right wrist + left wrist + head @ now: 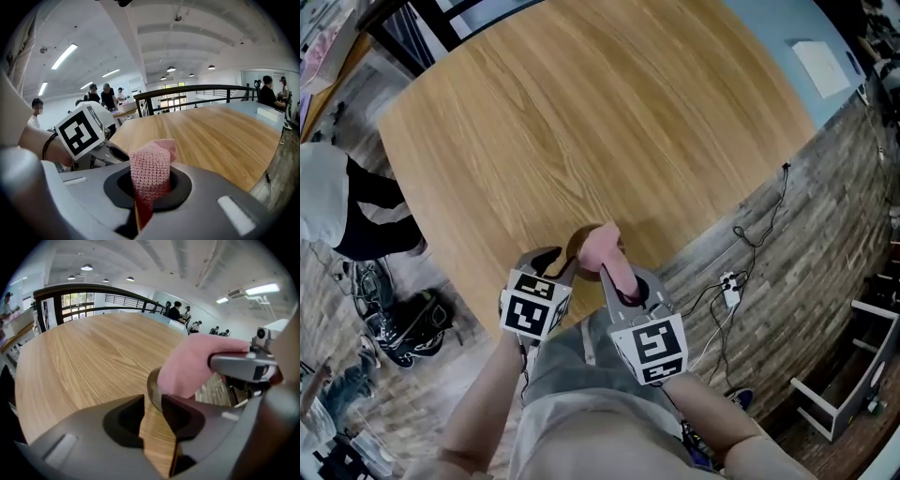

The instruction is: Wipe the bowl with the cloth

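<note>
From the head view, the left tool (558, 265) and the right tool (616, 274) sit close together over the near edge of the wooden bench (581, 122). A brown bowl (577, 246) lies right at the left tool's tips. The pink cloth (606, 246) rises from the right tool's tips, just right of the bowl.

In the left gripper view, the left tool's jaws stand apart. The bowl's thin rim (153, 387) sits in the gap at their tips, against the right-hand jaw, and a sliver of bench shows beside the other jaw. The cloth bulges just ahead and to the right, and its own tool is beyond it.

In the right gripper view, the right tool's jaws are closed on the knitted cloth (151, 166), which stands up from between them. The left tool's marker cube (78, 132) is close on its left.
</note>
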The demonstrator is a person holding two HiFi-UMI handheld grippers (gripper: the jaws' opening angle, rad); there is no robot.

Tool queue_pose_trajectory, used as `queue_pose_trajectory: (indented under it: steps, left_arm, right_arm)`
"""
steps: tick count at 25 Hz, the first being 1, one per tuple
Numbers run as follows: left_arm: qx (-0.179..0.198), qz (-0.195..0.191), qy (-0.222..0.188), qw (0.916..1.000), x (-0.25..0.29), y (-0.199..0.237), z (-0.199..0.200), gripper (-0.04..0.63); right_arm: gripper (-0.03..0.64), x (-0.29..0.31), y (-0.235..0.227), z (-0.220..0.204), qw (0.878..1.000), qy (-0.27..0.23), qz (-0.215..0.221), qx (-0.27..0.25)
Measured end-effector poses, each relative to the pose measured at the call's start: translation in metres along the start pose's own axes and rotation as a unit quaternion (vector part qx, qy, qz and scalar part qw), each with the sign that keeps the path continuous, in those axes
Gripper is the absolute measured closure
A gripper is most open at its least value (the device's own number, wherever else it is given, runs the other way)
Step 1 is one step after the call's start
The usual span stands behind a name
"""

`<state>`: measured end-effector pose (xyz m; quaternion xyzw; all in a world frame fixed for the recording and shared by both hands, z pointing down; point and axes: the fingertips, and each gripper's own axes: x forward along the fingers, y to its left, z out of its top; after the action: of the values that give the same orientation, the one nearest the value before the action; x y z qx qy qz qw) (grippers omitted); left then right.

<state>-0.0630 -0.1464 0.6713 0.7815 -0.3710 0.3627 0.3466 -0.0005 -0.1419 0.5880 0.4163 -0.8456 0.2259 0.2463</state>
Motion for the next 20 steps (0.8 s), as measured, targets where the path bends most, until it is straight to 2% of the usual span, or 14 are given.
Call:
queue_pose_trajectory:
  steps: [9, 13, 20]
  left_arm:
    - [-0.008, -0.014, 0.014, 0.9998, 0.025, 0.005, -0.005, 0.485]
    - [-0.013, -0.015, 0.012, 0.9997, 0.03, 0.006, -0.006, 0.518]
    - [-0.052, -0.026, -0.002, 0.9983, 0.028, 0.002, -0.003, 0.582]
  right_arm:
    - [0.603, 0.023, -0.007, -0.023, 0.999, 0.035, 0.008, -0.004]
    - [0.603, 0.027, -0.01, -0.028, 0.999, 0.042, 0.007, -0.005]
    - [0.603, 0.028, -0.008, -0.037, 0.999, 0.05, 0.009, -0.012]
